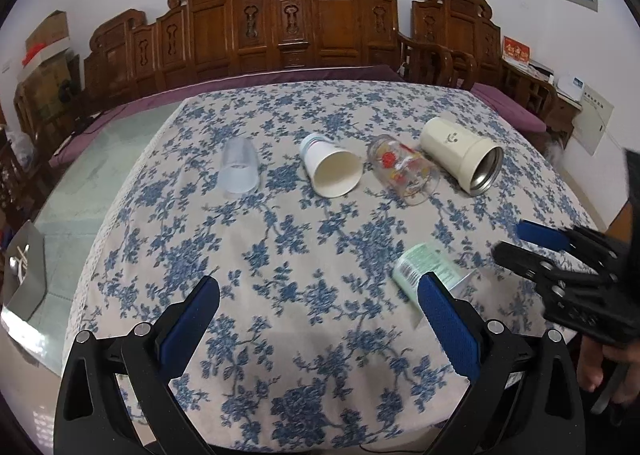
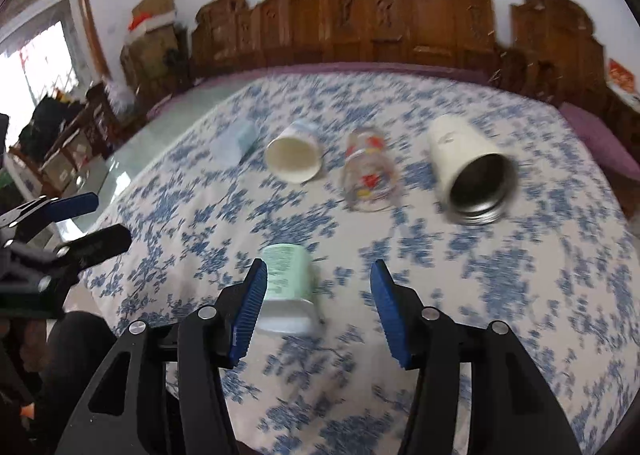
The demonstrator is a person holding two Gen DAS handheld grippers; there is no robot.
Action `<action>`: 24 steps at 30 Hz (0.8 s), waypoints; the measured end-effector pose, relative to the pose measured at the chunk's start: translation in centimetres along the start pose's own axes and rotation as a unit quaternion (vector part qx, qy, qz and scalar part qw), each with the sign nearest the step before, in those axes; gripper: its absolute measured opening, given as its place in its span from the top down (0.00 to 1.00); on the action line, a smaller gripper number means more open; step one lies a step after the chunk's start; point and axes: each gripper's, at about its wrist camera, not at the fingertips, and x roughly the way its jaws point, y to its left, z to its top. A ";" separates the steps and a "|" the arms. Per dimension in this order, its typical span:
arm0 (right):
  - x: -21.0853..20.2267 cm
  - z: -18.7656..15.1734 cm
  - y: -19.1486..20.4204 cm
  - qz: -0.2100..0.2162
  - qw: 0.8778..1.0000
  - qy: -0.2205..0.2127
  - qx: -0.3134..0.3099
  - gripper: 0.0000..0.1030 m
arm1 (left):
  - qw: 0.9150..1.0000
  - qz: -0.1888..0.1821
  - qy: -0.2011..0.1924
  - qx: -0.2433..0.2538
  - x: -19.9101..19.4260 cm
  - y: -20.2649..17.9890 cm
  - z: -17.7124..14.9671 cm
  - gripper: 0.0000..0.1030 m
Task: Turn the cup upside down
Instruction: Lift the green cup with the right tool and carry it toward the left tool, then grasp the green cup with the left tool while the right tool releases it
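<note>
Five cups lay on their sides on the cloth [image 1: 280,255], so each would need gripping across its wall and turning mouth-down; the green cup [image 2: 286,287] lay nearest, just ahead of the right gripper [image 2: 318,309], overlapping its left finger in that view, with its mouth toward the camera. That gripper's jaws stood wide and empty, angled low over the cloth, seemingly lining up on it. The left gripper [image 1: 318,329] hovered wide too, holding nothing, the other cups well beyond its jaws.
</note>
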 end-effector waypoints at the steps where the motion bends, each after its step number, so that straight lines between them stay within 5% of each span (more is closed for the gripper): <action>1: -0.8 -0.5 -0.4 -0.009 1.000 -0.013 0.005 0.40 | 1.000 -0.001 0.001 0.000 0.1 -0.3 0.2 0.08; 7: -2.8 -2.6 -2.2 -0.054 0.997 -0.059 0.019 0.09 | 1.000 -0.014 0.022 0.004 1.7 -2.5 1.5 0.08; 24: -2.3 -4.7 -5.5 -0.060 0.995 -0.064 0.055 0.06 | 0.992 -0.042 0.121 -0.021 9.4 -7.7 2.5 0.33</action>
